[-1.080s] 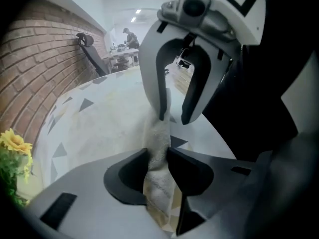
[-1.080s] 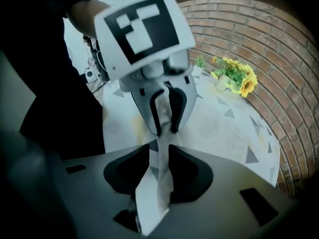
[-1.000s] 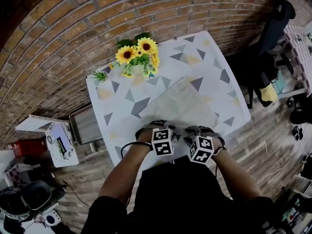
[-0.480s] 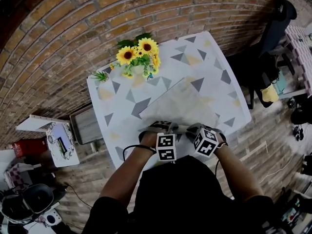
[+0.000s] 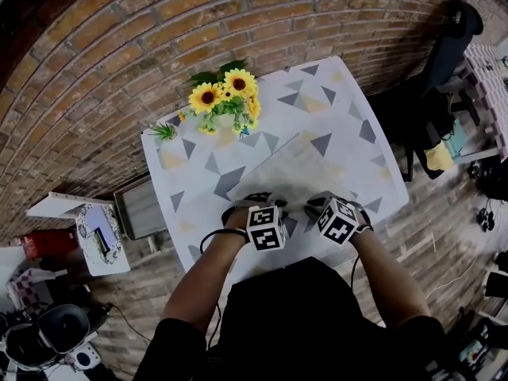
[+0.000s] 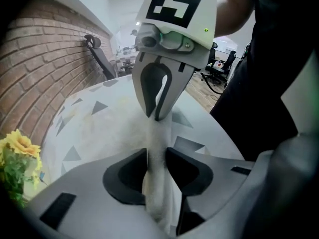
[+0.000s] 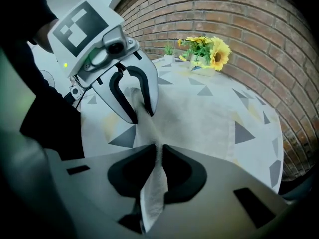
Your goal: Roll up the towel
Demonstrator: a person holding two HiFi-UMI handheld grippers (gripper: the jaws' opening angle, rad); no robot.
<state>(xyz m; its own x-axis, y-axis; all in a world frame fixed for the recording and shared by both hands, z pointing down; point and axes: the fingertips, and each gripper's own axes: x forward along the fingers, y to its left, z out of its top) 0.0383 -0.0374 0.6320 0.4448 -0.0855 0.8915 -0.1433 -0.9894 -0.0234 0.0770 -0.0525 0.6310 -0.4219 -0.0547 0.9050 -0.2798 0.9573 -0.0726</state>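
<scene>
A pale towel [image 5: 294,165] lies flat on the white table [image 5: 190,185] with grey and yellow triangles. Its near edge is lifted and stretched between both grippers. In the left gripper view the towel [image 6: 109,128] runs as a bunched strip through my left gripper [image 6: 155,158]. Its jaws are closing and the pads press the cloth. My right gripper [image 6: 154,114] grips the same strip just ahead. In the right gripper view my right gripper [image 7: 159,156] pinches the towel [image 7: 199,108] while its jaws are easing open. My left gripper [image 7: 142,112] shows beyond it. Both stand side by side at the near edge [image 5: 254,202] [image 5: 317,203].
A vase of sunflowers [image 5: 226,94] and a small green plant [image 5: 163,124] stand at the table's far left corner. A black chair [image 5: 444,46] is off the right side. A grey box [image 5: 139,205] sits on the brick floor left of the table.
Both grippers have moved a little away from the person with the towel's near edge. The right gripper's cube has rolled and moved further onto the table.
</scene>
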